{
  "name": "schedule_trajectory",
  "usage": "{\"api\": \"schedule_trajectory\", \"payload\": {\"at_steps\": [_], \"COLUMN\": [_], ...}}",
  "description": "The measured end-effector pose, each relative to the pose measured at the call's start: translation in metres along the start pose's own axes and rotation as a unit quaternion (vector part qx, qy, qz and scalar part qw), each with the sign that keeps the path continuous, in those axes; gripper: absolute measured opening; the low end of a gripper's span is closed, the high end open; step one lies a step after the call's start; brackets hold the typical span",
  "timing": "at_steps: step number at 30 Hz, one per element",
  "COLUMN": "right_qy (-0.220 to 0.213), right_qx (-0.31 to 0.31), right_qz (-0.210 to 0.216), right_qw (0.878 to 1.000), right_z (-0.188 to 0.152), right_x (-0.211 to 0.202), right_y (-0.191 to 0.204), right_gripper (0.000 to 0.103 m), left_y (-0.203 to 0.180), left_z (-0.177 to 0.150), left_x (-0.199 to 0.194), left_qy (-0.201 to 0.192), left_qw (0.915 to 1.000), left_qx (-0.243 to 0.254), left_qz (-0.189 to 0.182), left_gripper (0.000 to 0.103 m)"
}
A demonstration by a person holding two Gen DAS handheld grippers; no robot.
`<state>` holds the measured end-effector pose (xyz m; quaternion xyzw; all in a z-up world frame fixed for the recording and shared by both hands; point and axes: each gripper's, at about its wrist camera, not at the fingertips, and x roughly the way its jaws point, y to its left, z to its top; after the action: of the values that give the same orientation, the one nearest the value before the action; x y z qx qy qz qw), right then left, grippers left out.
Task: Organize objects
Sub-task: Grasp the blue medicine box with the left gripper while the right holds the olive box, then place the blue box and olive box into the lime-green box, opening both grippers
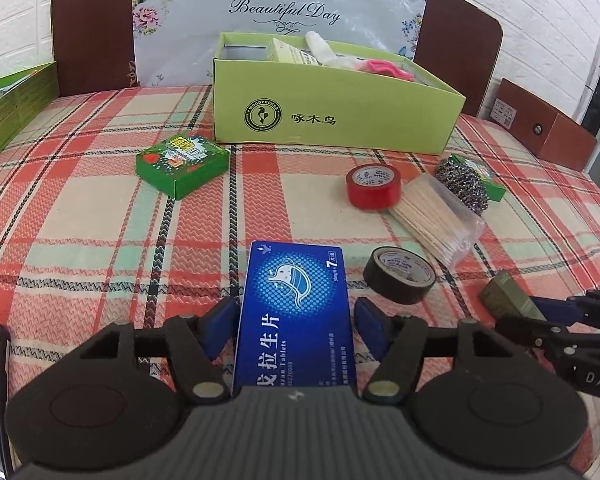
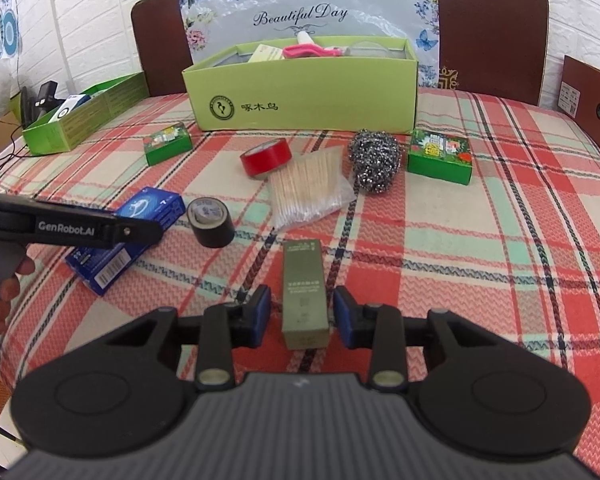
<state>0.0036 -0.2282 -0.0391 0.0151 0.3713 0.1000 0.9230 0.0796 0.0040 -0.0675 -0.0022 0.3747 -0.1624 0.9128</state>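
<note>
My left gripper [image 1: 296,316] is open, its blue pads on either side of a blue tablet box [image 1: 296,312] that lies on the checked tablecloth; small gaps show on both sides. My right gripper [image 2: 302,314] is open around a slim olive-green box [image 2: 304,292], pads not touching it. The blue box [image 2: 140,220] and left gripper arm [image 2: 72,226] show at left in the right wrist view. The olive box [image 1: 508,294] shows at right in the left wrist view. A light green open box [image 1: 332,108] at the back holds pink scissors [image 1: 384,70] and other items.
On the cloth lie black tape [image 1: 400,274], red tape [image 1: 374,184], a toothpick bag [image 1: 432,216], a steel scourer [image 1: 462,182], and a green carton [image 1: 182,164]. A second green carton [image 2: 440,154] sits right. A green tray [image 2: 84,114] stands far left; brown boxes [image 2: 592,104] far right.
</note>
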Motion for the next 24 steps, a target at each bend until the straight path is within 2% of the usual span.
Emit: {"api": "schedule_trajectory", "payload": {"at_steps": [4, 5, 6, 7, 8, 11, 13, 18, 24], "right_qy": [0.0, 0.001, 0.002, 0.002, 0.002, 0.0, -0.005, -0.035, -0.093], "right_qx": [0.002, 0.003, 0.003, 0.002, 0.002, 0.005, 0.006, 0.012, -0.001], "right_qz": [-0.004, -0.004, -0.005, -0.006, -0.007, -0.008, -0.006, 0.009, 0.017], "right_qw": [1.0, 1.0, 1.0, 1.0, 1.0, 1.0, 1.0, 0.999, 0.996], "right_z": [0.002, 0.003, 0.003, 0.003, 0.003, 0.003, 0.003, 0.019, 0.058], "right_x": [0.002, 0.004, 0.005, 0.006, 0.006, 0.005, 0.0, -0.02, -0.044], "right_y": [0.001, 0.001, 0.001, 0.002, 0.002, 0.002, 0.002, 0.0, 0.0], "right_gripper": [0.034, 0.034, 0.034, 0.026, 0.022, 0.022, 0.022, 0.022, 0.022], "left_y": [-0.007, -0.008, -0.008, -0.007, -0.005, 0.0, -0.001, -0.004, -0.012], "left_z": [-0.005, -0.006, -0.007, -0.006, -0.006, -0.002, 0.002, 0.026, 0.073], "left_x": [0.0, 0.0, -0.001, -0.003, -0.004, -0.013, -0.022, -0.049, -0.073], "left_qy": [-0.004, -0.004, -0.006, -0.007, -0.007, -0.012, -0.025, -0.064, -0.115], "left_qw": [0.9997, 0.9996, 0.9996, 0.9996, 0.9998, 0.9998, 0.9995, 0.9971, 0.9918], "left_qx": [0.022, 0.025, 0.024, 0.022, 0.017, -0.012, -0.013, -0.019, -0.006], "left_qz": [0.009, 0.01, 0.012, 0.013, 0.008, -0.01, -0.012, -0.038, -0.057], "left_gripper": [0.072, 0.069, 0.061, 0.059, 0.058, 0.058, 0.058, 0.058, 0.058]}}
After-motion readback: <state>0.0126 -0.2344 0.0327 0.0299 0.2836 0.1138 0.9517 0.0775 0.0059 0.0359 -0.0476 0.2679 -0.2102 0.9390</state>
